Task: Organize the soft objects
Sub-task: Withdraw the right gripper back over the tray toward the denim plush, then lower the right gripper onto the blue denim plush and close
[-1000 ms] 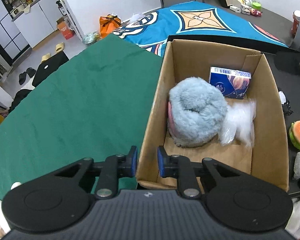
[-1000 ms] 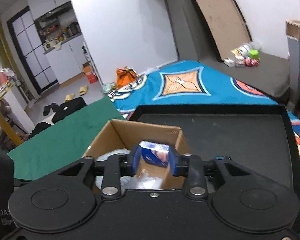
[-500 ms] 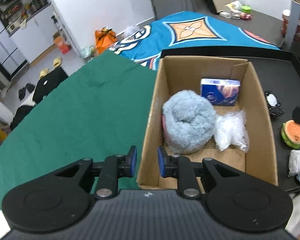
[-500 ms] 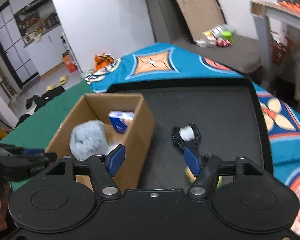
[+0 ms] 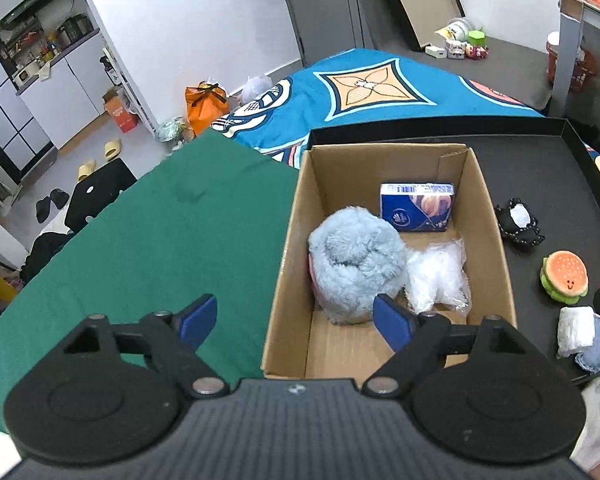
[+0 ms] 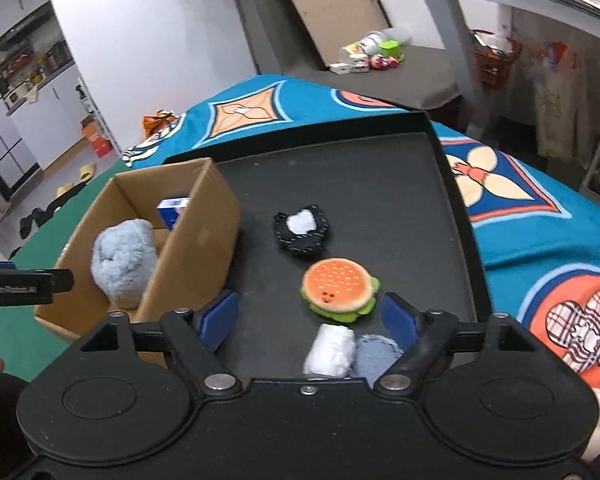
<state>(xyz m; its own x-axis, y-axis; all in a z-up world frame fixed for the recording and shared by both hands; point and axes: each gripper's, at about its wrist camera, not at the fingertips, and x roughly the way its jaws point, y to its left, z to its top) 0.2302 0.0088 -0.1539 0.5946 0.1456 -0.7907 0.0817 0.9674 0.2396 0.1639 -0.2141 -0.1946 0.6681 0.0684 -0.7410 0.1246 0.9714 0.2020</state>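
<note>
The cardboard box (image 5: 496, 240) at the black tray's (image 6: 380, 184) left edge holds a fluffy blue plush (image 5: 356, 264), tissue pack (image 5: 418, 208) and plastic bag (image 5: 436, 276). The burger plush (image 6: 338, 290) lies beside it (outside). The left gripper (image 5: 296, 322) and right gripper (image 6: 310, 318) are opening, empty.

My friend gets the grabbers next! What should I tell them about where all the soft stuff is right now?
Left gripper: jaws opening, nothing between them, above the cardboard box's near end.
Right gripper: jaws opening, empty, over the black tray.
Done, in the box: fluffy blue plush, tissue pack, clear plastic bag.
Left, on the tray: burger plush, black-and-white pouch, white roll, blue cloth.
</note>
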